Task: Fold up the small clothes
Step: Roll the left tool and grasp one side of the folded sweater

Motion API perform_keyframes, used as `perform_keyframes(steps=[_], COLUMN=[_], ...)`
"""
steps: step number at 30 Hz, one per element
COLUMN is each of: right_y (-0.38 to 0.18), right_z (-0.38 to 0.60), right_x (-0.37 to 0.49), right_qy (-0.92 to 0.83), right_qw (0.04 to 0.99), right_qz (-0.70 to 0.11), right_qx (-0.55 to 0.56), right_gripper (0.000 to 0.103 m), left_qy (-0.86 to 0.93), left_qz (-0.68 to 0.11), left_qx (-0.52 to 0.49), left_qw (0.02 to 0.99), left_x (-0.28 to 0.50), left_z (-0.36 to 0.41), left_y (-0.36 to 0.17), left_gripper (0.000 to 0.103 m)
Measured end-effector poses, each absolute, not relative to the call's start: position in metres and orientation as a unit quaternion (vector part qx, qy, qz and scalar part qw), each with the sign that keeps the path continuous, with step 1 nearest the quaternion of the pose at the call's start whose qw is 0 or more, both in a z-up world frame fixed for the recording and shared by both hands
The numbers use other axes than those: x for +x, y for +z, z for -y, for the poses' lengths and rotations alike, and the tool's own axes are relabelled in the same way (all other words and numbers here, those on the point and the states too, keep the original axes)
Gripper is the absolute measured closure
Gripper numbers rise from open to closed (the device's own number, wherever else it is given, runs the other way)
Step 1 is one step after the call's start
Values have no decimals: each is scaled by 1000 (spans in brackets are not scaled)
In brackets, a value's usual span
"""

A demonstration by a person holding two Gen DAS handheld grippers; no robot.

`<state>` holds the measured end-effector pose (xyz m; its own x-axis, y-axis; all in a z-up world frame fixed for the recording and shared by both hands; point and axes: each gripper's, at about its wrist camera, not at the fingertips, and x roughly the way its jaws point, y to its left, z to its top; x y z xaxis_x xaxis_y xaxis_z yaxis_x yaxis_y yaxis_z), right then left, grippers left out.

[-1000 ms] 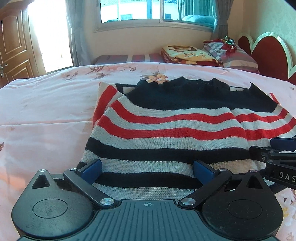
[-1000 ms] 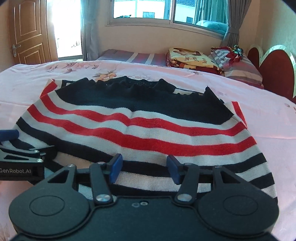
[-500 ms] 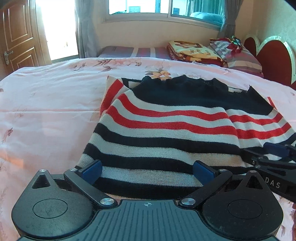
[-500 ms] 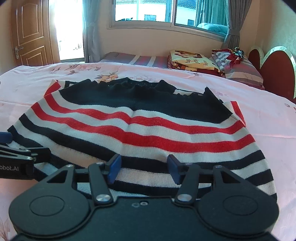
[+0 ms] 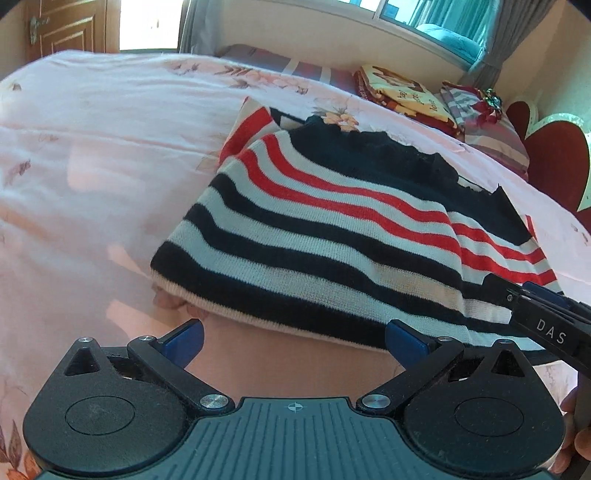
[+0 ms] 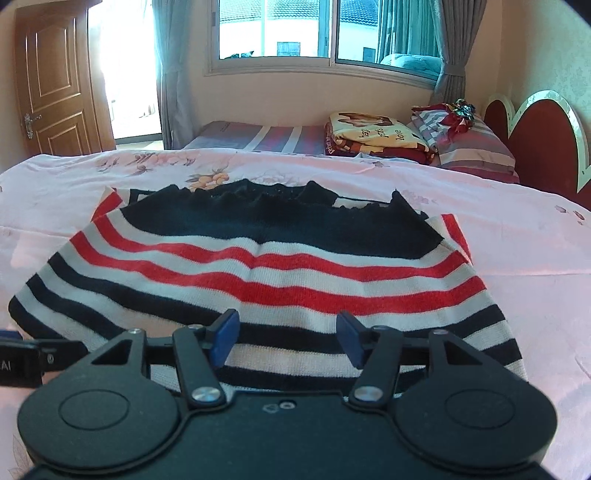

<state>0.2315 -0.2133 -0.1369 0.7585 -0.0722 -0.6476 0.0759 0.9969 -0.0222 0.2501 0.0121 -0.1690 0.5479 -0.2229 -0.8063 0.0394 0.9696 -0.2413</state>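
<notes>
- Left gripper (image 5: 293, 341): jaws spread wide, blue pads clear of any cloth, only bare pink sheet between them; released.
- Sweater's near hem lies just beyond the left gripper's pads, at 12 o'clock from them; not touching.
- Right gripper (image 6: 288, 338): jaws apart, just been opening a little more; blue pads sit over the near striped edge of the sweater, cloth shows between them but the pads don't press it; released.
- Right gripper also shows in the left wrist view at 3 o'clock, black body over the sweater's right hem; part of a hand (image 5: 576, 439) at 4 o'clock, frame edge.
- Left gripper's black body pokes into the right wrist view at 9 o'clock, beside the sweater's left near corner.
- Striped sweater (image 6: 258, 273): folded, lying flat on the bed sheet (image 6: 517, 236), mid-frame; navy and white stripes near, red and white in the middle, solid navy band far, ragged navy edge at 12 o'clock.
- A red-striped layer sticks out from under the sweater at 10 o'clock.
- Farther, 1 o'clock: stack of folded blankets (image 6: 373, 136), then striped pillows (image 6: 476, 147).
- 2 o'clock: red headboard (image 6: 539, 147).
- Far wall at 12 o'clock: window (image 6: 325, 33) with grey curtains (image 6: 447, 44).
- 10 o'clock: wooden door (image 6: 55, 81).
</notes>
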Motion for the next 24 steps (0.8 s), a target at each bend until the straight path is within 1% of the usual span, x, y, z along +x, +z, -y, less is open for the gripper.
perform_keyframes(steps=[2,8,11,22,23,24], right_y=[-140,-148,-147,-149,-147,-145], right_z=[213,211,209,207,208,209], right_x=[232,232,234,247,248,248], right_qy=[-35,-30,-27,-22,-24,-26], right_qw=[935,931,933,937,939,941], right_qz=[-353,-364,-360,-348,-343,-338], right_qx=[4,2,-2,0,0,-1], right_gripper=[45,45,45,47,47,47], left_qy=[-84,-96,-93,-85,-83,-80], left_qz=[-478,-445,-435,-384,-382,-380], left_qx=[-148,-272,-313,-348,-343,-336], left_qw=[861,848,839,851,854,858], left_x=[249,256,263,296,300,303], left_z=[-22,-45,-48,-30,-29,-28], left_y=[-180,-194,-198,-211,-212,-211], left_gripper=[0,0,0,1,3,10])
